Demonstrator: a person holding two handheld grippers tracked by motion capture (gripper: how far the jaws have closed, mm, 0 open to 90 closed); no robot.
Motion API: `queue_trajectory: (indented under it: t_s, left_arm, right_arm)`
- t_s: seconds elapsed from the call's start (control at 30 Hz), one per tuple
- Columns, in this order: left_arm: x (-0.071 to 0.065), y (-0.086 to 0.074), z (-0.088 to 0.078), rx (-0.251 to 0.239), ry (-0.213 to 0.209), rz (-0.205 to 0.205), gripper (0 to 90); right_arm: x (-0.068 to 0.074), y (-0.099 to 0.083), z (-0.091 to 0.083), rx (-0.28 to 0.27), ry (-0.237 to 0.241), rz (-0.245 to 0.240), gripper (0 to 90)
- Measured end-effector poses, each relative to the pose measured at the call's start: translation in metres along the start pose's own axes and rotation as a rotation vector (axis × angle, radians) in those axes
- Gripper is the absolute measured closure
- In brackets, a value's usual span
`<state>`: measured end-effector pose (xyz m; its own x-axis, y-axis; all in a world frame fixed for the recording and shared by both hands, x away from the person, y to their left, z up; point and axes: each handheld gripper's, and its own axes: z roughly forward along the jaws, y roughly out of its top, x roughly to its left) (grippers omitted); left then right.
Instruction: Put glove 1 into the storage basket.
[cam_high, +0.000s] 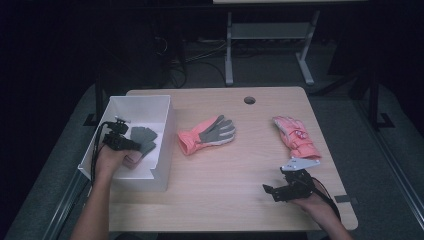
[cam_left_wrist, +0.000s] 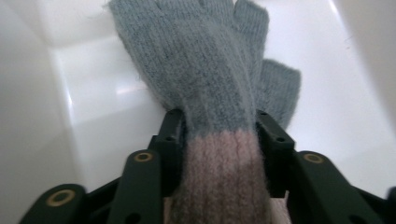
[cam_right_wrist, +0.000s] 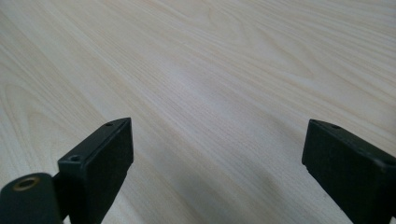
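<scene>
At the left, the left gripper (cam_left_wrist: 218, 135) is reaching down into the white rectangular plastic bin (cam_high: 161, 165), its jaws sitting against both sides of the pink cuff of a grey knitted fingerless glove (cam_left_wrist: 210, 70) lying on the bin floor. A pink glove with a grey palm (cam_high: 207, 134) and a pink padded glove (cam_high: 296, 136) are lying on the light wooden table (cam_high: 225, 190). The right gripper (cam_right_wrist: 217, 172) is hovering over bare wood, jaws wide apart.

Table (cam_high: 230, 170) (wooden): bin (cam_high: 160, 107), gloves (cam_high: 207, 134).
</scene>
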<state>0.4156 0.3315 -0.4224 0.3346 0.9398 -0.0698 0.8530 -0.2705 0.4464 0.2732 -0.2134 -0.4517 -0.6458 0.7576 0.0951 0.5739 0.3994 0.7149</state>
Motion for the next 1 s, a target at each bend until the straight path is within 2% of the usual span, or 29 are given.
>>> queue_trajectory:
  t_s: [0.03,0.07,0.1,0.13,0.2,0.27,0.33,0.63,0.7,0.77,1.0]
  left_arm:
    - [-0.001,0.000,0.000,0.000,0.010,0.013,55.0]
    - [-0.002,0.001,0.001,0.007,0.015,0.011,45.2]
    - [-0.003,0.001,0.000,0.008,0.025,0.012,39.8]
    - [-0.004,0.002,0.000,0.003,0.040,0.008,39.8]
    - [-0.007,0.004,-0.005,-0.008,0.058,0.009,32.7]
    - [-0.009,0.007,-0.012,-0.021,0.052,0.006,25.6]
    - [-0.010,0.009,-0.019,-0.043,0.047,0.007,24.5]
    - [-0.016,0.021,-0.055,-0.153,-0.033,0.045,21.2]
    - [-0.021,0.025,-0.060,-0.162,-0.054,0.049,20.3]
    - [-0.029,0.029,-0.065,-0.172,-0.070,0.076,19.0]
    - [-0.059,0.042,-0.078,-0.230,-0.138,0.134,20.6]
  right_arm:
    - [0.000,0.000,0.000,-0.002,0.002,0.004,8.6]
    - [0.000,0.000,0.000,-0.001,0.002,0.005,8.6]
    - [0.000,0.000,0.000,0.002,0.000,0.000,8.6]
    - [0.000,0.000,0.000,0.002,0.000,0.000,8.6]
    - [0.001,0.000,0.000,0.001,0.001,-0.002,8.6]
    - [0.001,0.000,0.000,0.001,0.002,-0.001,8.6]
    - [0.001,0.000,0.000,0.003,0.002,-0.005,8.6]
    - [0.001,0.000,0.000,0.000,0.004,-0.014,8.6]
    - [0.001,0.000,0.000,0.002,0.004,-0.013,8.6]
    - [0.002,0.000,0.001,0.001,0.006,-0.008,8.6]
    - [0.002,0.000,0.000,0.001,0.007,-0.008,8.6]
